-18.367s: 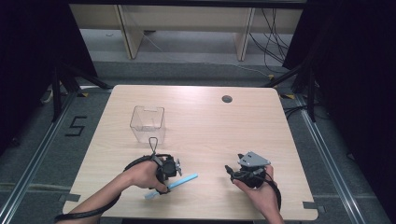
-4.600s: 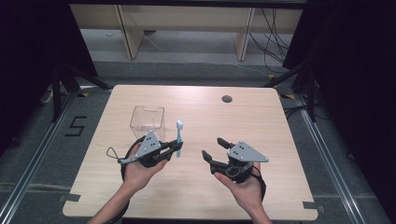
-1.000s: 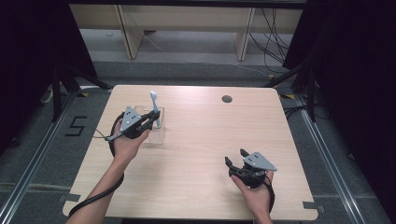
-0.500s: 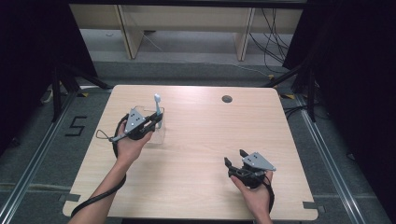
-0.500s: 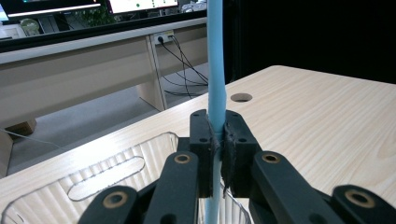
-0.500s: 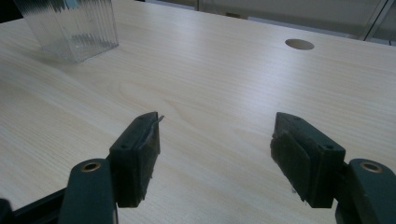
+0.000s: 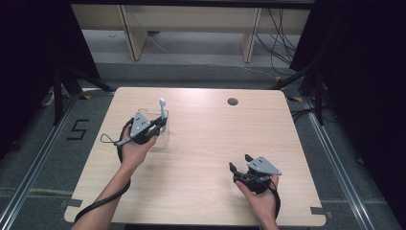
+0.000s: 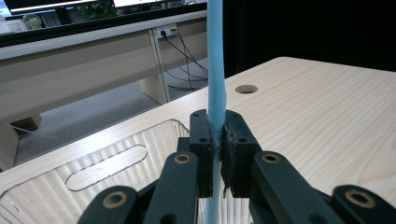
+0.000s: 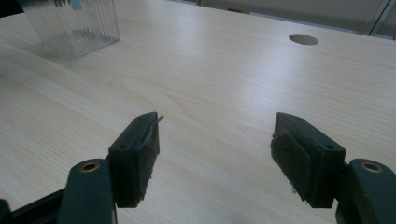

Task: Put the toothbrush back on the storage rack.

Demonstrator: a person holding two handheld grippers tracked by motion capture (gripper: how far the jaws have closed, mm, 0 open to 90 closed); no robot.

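Observation:
A light blue stick with a pale head (image 7: 163, 108) stands upright, and my left gripper (image 7: 163, 123) is shut on its lower part. In the left gripper view the stick (image 8: 215, 70) rises straight up from between the closed pads (image 8: 204, 140). Its lower end points down into a clear ribbed plastic container (image 8: 116, 163) right beneath. That container (image 7: 160, 139) sits at the table's left and is partly hidden by my hand. My right gripper (image 7: 240, 163) rests near the front right of the table, open, with nothing between its jaws (image 9: 215, 140).
The light wooden table (image 7: 206, 143) has a round cable hole (image 7: 232, 101) at its far middle. The clear container (image 9: 74, 23) stands far off to the upper left in the right gripper view. Shelving and cables lie beyond the far edge.
My left gripper has drifted slightly down and right with the blue stick, staying over the container. The right gripper has not moved.

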